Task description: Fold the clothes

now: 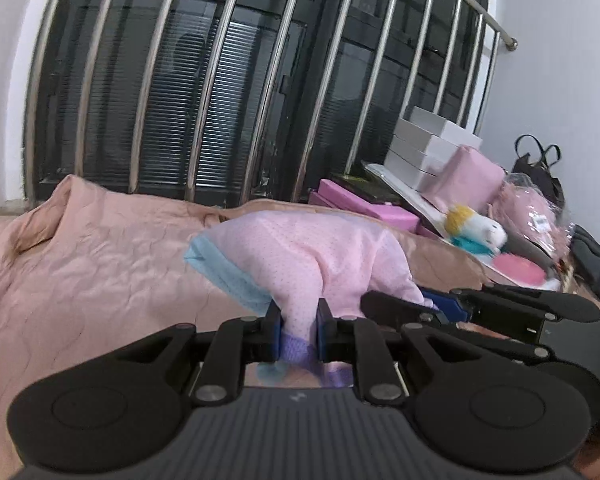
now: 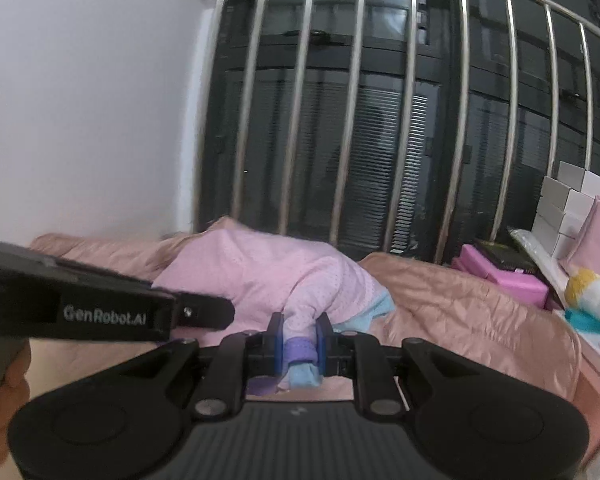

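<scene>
A pink dotted garment (image 1: pixel 300 252) with light-blue cuffs and purple trim lies bunched on the salmon quilt (image 1: pixel 92 272). My left gripper (image 1: pixel 299 322) is shut on a pinched edge of it near the purple trim. My right gripper (image 2: pixel 299 334) is shut on another edge of the same pink garment (image 2: pixel 260 268), at a purple band with blue cloth hanging below. In the left wrist view the right gripper (image 1: pixel 432 312) comes in from the right, its tips touching the cloth. In the right wrist view the left gripper's body (image 2: pixel 112 312) crosses the left side.
Steel railing bars (image 1: pixel 228 92) and a dark window stand behind the bed. To the right lie pink boxes (image 1: pixel 364 204), white boxes (image 1: pixel 428 148), a pink cushion (image 1: pixel 468 178), a plush toy (image 1: pixel 476 232) and a black bag (image 1: pixel 540 168). A white wall (image 2: pixel 80 100) is at the left.
</scene>
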The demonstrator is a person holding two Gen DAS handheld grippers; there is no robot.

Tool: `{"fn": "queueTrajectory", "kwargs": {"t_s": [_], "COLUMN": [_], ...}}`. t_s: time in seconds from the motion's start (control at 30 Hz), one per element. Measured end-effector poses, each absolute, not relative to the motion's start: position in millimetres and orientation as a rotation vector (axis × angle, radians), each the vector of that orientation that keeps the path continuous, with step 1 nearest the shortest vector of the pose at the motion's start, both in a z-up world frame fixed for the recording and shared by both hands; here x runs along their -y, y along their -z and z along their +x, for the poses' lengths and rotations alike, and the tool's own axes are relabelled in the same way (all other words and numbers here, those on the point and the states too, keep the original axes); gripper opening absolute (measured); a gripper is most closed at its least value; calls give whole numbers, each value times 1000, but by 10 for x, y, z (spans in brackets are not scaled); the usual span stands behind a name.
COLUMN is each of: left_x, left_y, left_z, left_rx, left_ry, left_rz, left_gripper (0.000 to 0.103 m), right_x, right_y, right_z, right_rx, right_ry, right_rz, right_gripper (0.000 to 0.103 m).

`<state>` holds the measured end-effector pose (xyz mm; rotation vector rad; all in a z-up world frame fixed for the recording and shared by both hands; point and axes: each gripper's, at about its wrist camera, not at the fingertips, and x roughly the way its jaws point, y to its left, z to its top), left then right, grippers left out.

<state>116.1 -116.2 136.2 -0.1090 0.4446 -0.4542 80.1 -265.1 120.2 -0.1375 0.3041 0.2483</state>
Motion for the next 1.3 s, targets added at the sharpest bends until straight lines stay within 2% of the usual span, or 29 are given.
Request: {"fn": "queueTrajectory", "kwargs": {"t_s": [0.2, 0.37, 0.6, 0.63, 0.7, 0.77, 0.8, 0.83, 0.9, 1.0, 1.13, 1.3], "left_x": [1298, 1364, 1369, 1366, 1320, 1279, 1261, 1244, 1226, 1186, 1073, 882], "left_y": [-1163, -763, -143, -95, -55, -54, -67, -86, -183, -364, -604, -859], "left_z": [2182, 2946, 3472, 3478, 3503, 3504, 3498, 3484, 3391, 3134, 2672, 2033], "left_rx": [-500, -579, -708, -712, -720, -728, -732, -734, -721, -693, -662, -634], "left_ry": [451, 463, 433, 425, 404, 382, 371, 357, 317, 291, 244, 184], "left_rz": [-114, -90, -107, -108, -131, -141, -142, -140, -118, -103, -113, -132], "left_gripper": [15, 15, 15, 17, 29, 45, 47, 53, 55, 58, 66, 80], "right_x": [2826, 2908, 2846, 2836, 2848, 2894, 2923, 2957, 3015, 3048, 3064, 2912], "right_y": [-1072, -761, -195, -142, -62, -16, -27, -59, -149, -377, -686, -844], "right_z": [1802, 2546, 3159, 3177, 3194, 3190, 3182, 3171, 3116, 2883, 2522, 1913], "right_rx": [-348, -439, -593, -603, -616, -623, -623, -621, -599, -534, -483, -477], "right_ry": [-204, -211, -213, -210, -201, -181, -164, -143, -106, -91, -98, -111], "right_rz": [-102, -62, -37, -38, -27, 0, 5, 6, 11, 40, 80, 53], "right_gripper": [15, 15, 15, 15, 16, 23, 33, 48, 61, 64, 77, 81]}}
